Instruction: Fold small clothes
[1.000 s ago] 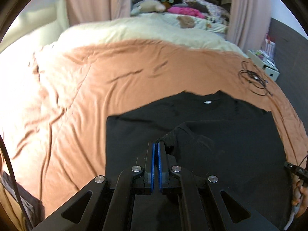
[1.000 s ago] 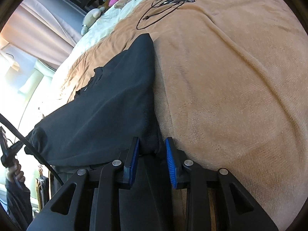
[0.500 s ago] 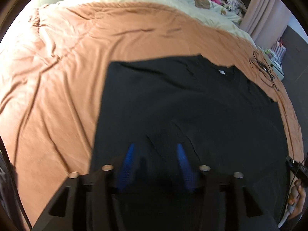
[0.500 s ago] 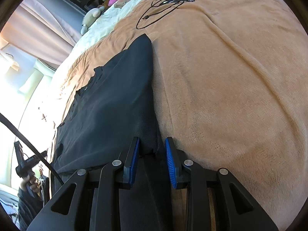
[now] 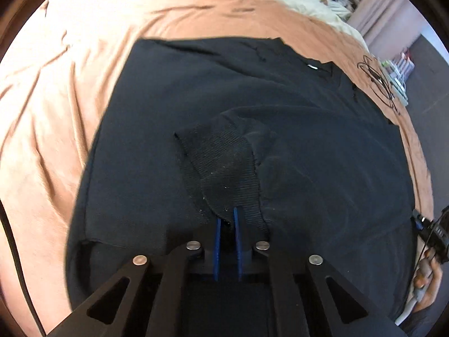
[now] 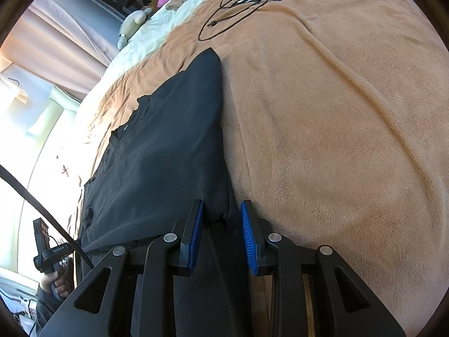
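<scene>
Left gripper [image 5: 227,219]: pads nearly together, just closed on the ribbed cuff [image 5: 224,168], with only a thin lip of it between them. Cuff and sleeve lying across the middle of the sweater [image 5: 168,112], which is spread flat on the blanket [image 5: 42,112].

Main worry: such a shallow bite. Could slip out on any quick tug, dropping the sleeve in a lump instead of a clean fold. Could also catch the body layer under the cuff and drag the whole front along, wrinkling it.

Right gripper [image 6: 221,224]: pads held apart by a thick wad of hem corner [image 6: 216,207], looks clamped on it, at the sweater's right edge. Pulling against the left side would skew the sweater or stretch the hem; letting go early would let that edge curl.

Around it: curtain [image 6: 56,42] and plush toy [image 6: 132,25] far beyond the sweater's collar end, no bother. Tangled cable [image 6: 238,2] on the blanket past the sweater's far right corner, a snag risk only if the fold swings that way. Otherwise bare blanket right of the sweater, nothing blocking.
</scene>
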A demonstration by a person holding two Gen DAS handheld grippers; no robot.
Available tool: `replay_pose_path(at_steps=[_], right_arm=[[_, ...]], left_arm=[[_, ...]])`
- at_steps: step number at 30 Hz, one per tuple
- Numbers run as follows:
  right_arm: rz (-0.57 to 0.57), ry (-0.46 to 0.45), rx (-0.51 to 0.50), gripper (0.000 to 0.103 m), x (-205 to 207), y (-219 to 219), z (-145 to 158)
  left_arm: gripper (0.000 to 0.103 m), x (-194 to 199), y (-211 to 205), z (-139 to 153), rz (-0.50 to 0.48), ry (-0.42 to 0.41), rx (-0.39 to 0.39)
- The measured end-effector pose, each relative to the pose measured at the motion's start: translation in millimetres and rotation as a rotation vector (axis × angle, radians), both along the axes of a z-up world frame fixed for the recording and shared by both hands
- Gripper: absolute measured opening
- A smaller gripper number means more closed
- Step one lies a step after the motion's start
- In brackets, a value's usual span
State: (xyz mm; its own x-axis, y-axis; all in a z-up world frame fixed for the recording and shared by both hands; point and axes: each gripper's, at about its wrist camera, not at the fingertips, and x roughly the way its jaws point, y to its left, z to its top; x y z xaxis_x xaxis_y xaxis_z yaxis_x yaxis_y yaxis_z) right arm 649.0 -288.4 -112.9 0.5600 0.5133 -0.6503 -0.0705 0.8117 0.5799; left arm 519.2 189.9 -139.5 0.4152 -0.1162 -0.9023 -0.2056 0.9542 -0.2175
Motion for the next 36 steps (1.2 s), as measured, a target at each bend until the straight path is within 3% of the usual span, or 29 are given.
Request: replay_pose_path(at_steps=[4,6,8,12,14,16,18,20,28,29,31,32,36], right_arm=[[-0.001,0.0,-0.004,0.024,0,0,0],[-0.01,0.007,0.004,0.024,1,-1,-1],[-0.01,0.008,-0.005,0.023,1,0,-1],[-0.007,0.013,-0.012,0.023,1,-1,2],[-0.007,0.017,-0.003,0.023,1,-4,2],[-0.005,0.019,0.0,0.023,1,-6,3],[-0.005,0.02,0.0,0.023,0,-6,3],[-0.007,0.015,0.0,0.023,-1,-7,5],[-0.043,-0.07,-0.001,0.023,-11,-20,20],[-0.044,-0.07,-0.003,0.023,-12,-20,18],[-0.034,-0.064,-0.003,0.023,-12,-16,15],[-0.027,-0.059,-0.002,0.023,-11,-14,13],[-0.002,-0.051,-0.013,0.023,-7,-8,12]], left_arm=[[0.008,-9,9,15,0.039,-0.036,0.019],[0.008,-8,11,7,0.043,0.018,0.054],[0.008,-6,9,-4,0.037,0.082,0.143],[0.01,-8,23,5,0.085,0.065,0.123],[0.018,-8,30,15,0.099,0.039,0.12],[0.045,-4,30,23,0.087,0.012,0.113],[0.064,0,27,27,0.073,-0.008,0.131],[0.068,8,24,25,0.062,-0.017,0.152],[0.065,42,13,-15,0.063,0.019,0.128],[0.06,42,13,-15,0.063,0.003,0.123],[0.021,43,10,-16,0.049,0.001,0.124],[0.014,44,7,-14,0.035,-0.001,0.125],[0.009,43,-3,0,-0.008,-0.02,0.196]])
